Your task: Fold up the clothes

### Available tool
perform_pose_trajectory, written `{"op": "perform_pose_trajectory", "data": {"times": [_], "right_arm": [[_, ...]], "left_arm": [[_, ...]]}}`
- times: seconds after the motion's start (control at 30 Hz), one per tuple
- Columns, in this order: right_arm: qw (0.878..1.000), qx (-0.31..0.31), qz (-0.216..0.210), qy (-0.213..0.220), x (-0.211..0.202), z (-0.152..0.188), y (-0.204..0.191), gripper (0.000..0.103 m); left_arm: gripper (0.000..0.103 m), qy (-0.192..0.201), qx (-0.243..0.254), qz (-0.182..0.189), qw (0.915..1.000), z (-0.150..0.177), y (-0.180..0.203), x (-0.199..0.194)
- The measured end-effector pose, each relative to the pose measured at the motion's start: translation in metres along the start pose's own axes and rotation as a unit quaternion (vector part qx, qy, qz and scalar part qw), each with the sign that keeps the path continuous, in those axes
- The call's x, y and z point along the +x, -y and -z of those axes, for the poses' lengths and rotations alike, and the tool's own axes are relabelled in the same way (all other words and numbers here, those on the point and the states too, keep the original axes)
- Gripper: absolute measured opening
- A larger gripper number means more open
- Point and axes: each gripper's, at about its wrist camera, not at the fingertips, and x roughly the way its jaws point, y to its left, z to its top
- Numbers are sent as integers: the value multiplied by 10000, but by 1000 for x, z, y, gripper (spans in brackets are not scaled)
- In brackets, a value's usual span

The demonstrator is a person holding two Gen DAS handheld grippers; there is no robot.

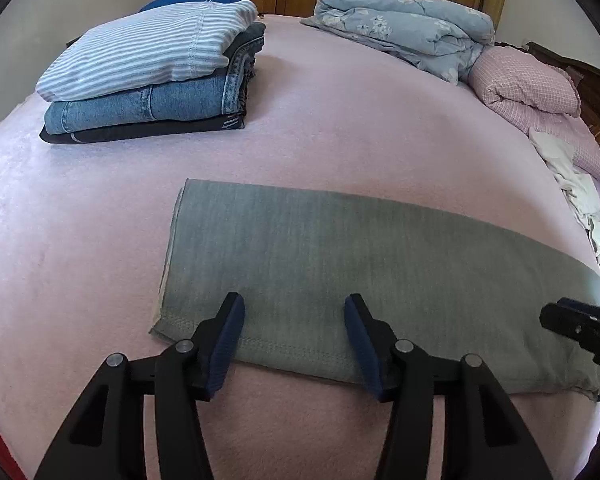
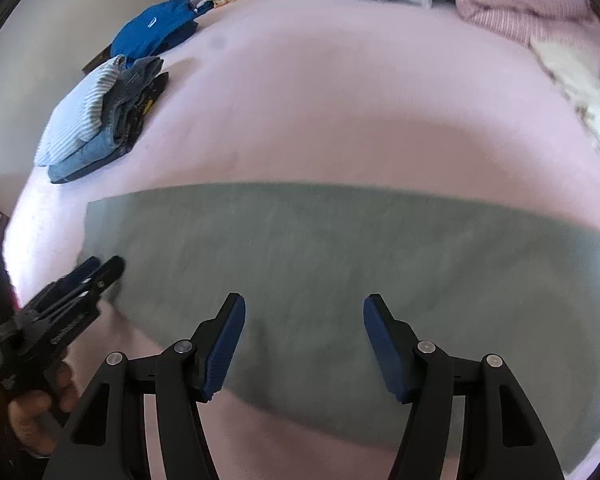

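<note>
The grey garment (image 1: 380, 264) lies as a long flat strip along the bed's (image 1: 340, 120) near edge, more folds likely due. Both claws, left (image 1: 294, 340) and right (image 2: 304, 344), hang wide apart, empty. The finished stack (image 1: 148, 80) waits at the far left corner. Only the right view shows the hand (image 2: 40, 408).

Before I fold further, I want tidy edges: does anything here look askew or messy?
The grey folded garment lies flat and smooth on the pink bedspread. Only its near-left corner looks slightly turned up. The folded stack looks neat.
</note>
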Motion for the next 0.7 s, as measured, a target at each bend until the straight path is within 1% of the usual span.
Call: {"op": "perform_pose_trajectory", "data": {"times": [0.03,0.13,0.27,0.37,0.47,0.6,0.7], "right_arm": [[10000,-27,78,-28,3,-1,1,62],[9990,46,101,-423,21,3,11,62],[9992,-76,92,-370,17,2,9,62],[9999,52,89,-129,3,0,20,62],[9989,268,379,-17,-7,0,49,62],[9918,1033,757,8,-15,6,112,62],[9843,1550,843,-57,-15,14,152,62]], "left_arm": [[50,0,8,-5,10000,0,1,1],[50,1,10,-3,10000,0,1,1],[51,-15,-28,39,10000,-1,0,1],[52,-19,-35,66,10000,-1,-1,1],[53,-22,-33,73,10000,-1,-1,1],[54,-11,3,47,10000,0,1,0],[55,-7,-2,35,10000,1,2,0]]}}
